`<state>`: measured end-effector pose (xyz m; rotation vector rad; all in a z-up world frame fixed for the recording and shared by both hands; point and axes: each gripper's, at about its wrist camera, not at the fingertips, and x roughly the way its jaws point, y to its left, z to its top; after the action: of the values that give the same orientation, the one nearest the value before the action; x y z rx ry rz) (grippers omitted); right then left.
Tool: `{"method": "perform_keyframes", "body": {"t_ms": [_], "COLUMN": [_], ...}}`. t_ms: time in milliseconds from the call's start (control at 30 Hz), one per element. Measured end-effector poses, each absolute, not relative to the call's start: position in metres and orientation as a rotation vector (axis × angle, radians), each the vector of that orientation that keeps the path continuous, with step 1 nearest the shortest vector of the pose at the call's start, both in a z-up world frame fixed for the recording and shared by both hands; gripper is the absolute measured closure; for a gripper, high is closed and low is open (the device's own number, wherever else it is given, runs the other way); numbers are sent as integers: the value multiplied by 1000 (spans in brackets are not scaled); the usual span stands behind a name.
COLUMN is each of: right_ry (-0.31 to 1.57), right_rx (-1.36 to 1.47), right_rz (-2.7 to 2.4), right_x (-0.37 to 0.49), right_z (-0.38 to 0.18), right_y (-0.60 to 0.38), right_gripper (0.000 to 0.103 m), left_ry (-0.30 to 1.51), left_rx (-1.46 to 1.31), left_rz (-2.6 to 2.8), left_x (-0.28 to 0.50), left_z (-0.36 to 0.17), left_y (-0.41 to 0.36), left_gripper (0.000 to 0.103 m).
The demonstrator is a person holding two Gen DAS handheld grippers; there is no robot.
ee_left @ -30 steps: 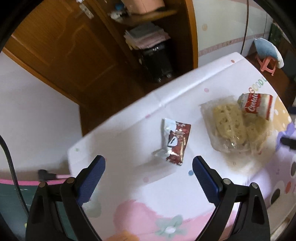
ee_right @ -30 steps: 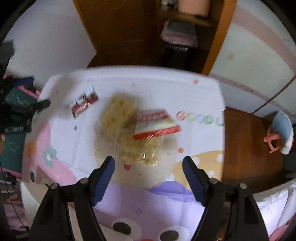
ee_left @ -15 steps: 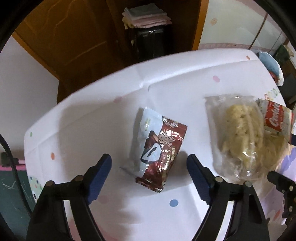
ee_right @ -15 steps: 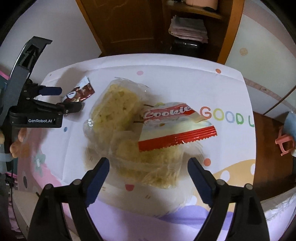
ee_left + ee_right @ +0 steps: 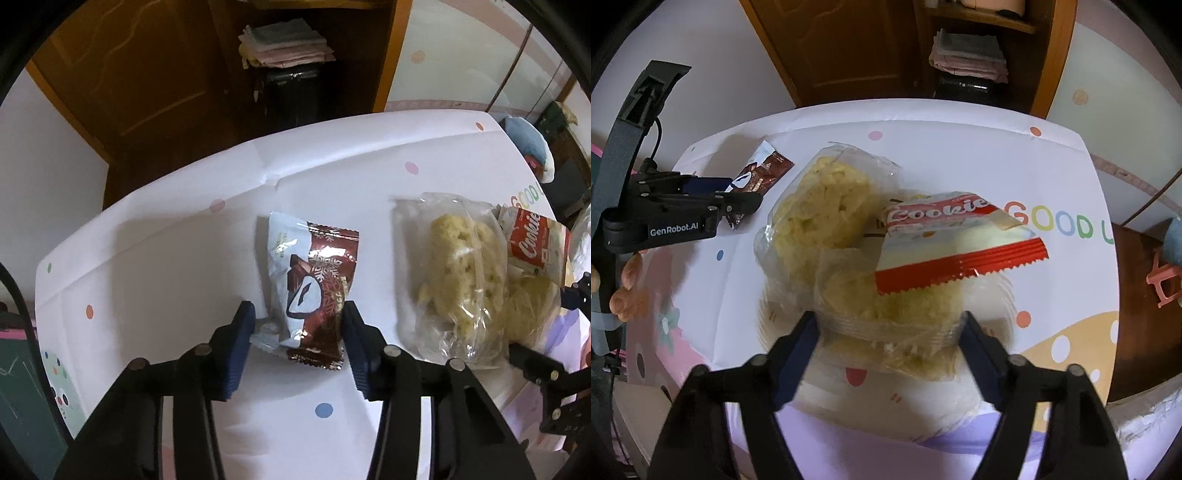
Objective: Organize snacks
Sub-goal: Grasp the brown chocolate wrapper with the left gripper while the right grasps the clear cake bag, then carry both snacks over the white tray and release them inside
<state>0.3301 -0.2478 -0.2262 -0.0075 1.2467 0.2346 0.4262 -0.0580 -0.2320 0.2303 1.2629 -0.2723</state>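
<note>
**Both grippers are at their packets; nothing is sorted yet**

You are early in the job, as far as the views show. All the snacks lie loose on the white tablecloth [image 5: 166, 258], and no container or tidy row is visible, so lifting and placing are still ahead.

Your left gripper [image 5: 297, 314] straddles the near end of the chocolate snack packet [image 5: 314, 288]. Its jaws are spread, with the blue pads at the wrapper's edges; I cannot tell whether they press it. The packet lies flat, its long axis running away from you in line with the fingers, the white end far and leaning slightly left.

Your right gripper [image 5: 888, 325] is also unclenched, its fingers either side of the nearer clear bag of yellow crisps [image 5: 897, 306]. A second crisp bag [image 5: 823, 206] lies beyond it. The red-and-white Cookie packet [image 5: 956, 240] rests on top, its long axis crosswise and its serrated red edge towards you.
</note>
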Motion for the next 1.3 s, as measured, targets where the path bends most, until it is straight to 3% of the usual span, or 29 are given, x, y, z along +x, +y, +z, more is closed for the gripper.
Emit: {"method": "perform_keyframes", "body": {"t_ms": [100,167,433,633,967,1133,1300], "right_ry": [1237,1234,1218,1155,875,744,653], "right_rx": [-13,-1,5,59,51,80,112], "right_rz": [235,247,276,281,300,289,261], "right_x": [326,324,296,256,126,53,6], "right_z": [-223,-221,-202,-161,-43,-8,0], "right_y": [-250,-253,-266,-277,-253,-237,-218], "right_gripper": [49,51,53,53,52,52,52], "left_ry": [1265,1265,1247,1183,975,919,858], "left_rx": [225,236,233,209,179,88,-21], "left_rz": [-278,-273,-283,-331,-457,-466,-425], "left_x": [419,422,412,365,207,126,60], "left_z": [-226,-226,-220,-160,-27,7,8], "left_y": [-62,-63,-61,-55,-44,-28,-10], "left_gripper": [69,70,71,72,72,71,71]}}
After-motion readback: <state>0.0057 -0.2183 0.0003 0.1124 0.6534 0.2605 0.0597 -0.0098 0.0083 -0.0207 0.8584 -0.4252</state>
